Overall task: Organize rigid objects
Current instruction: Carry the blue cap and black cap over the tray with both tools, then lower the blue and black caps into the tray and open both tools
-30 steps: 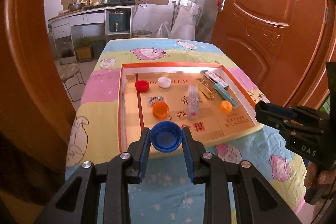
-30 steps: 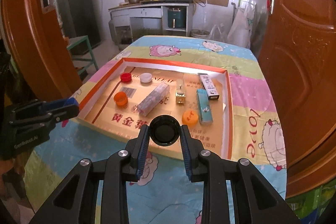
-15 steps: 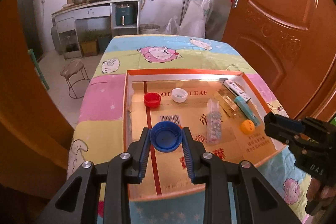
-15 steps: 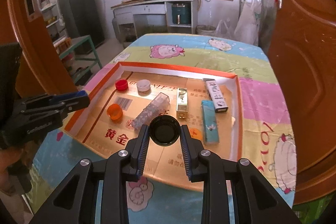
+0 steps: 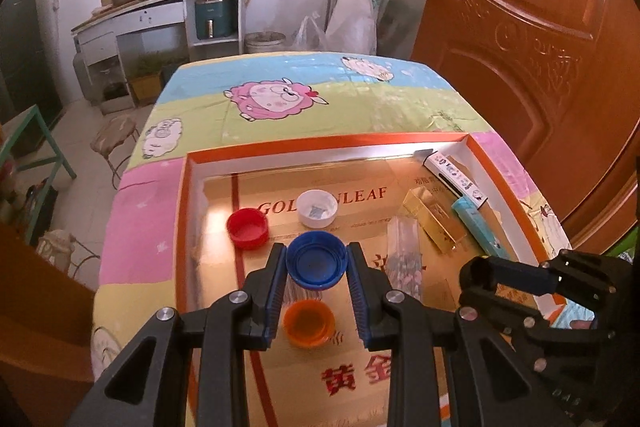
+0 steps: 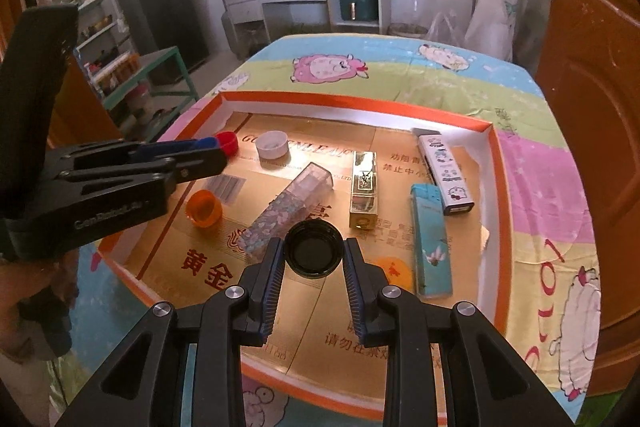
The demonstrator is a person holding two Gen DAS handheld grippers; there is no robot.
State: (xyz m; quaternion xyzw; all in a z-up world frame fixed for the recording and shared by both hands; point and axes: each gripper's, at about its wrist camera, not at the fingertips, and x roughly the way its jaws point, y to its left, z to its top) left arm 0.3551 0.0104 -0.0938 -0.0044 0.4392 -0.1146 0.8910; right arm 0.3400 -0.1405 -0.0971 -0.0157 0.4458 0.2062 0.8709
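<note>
Both jaws are loaded right now: my left gripper (image 5: 316, 263) is clamped on a blue cap (image 5: 316, 260), my right gripper (image 6: 314, 254) on a black cap (image 6: 313, 253). Big change over the last second: both hands have come in from the near edge and now hang over the tray (image 5: 320, 142) itself, with the blue cap above the left side near the other caps and the black one over the middle, near the front. So I reckon I'm basically at the drop-off stage; blue likely goes with the cap group.

Count of what's lying in the tray:
- caps: four – red cap (image 5: 247, 228), white cap (image 5: 318, 207), orange cap (image 5: 308, 322), plus a second orange one (image 6: 394, 271) that's half hidden behind my right jaws
- clear glitter box (image 6: 289, 203): one
- gold box (image 6: 363, 195): one
- lighters: two – a teal lighter (image 6: 431, 243) and a white lighter (image 6: 445, 171)

Tray sits on the bench with the sheep cloth (image 5: 276, 99).
</note>
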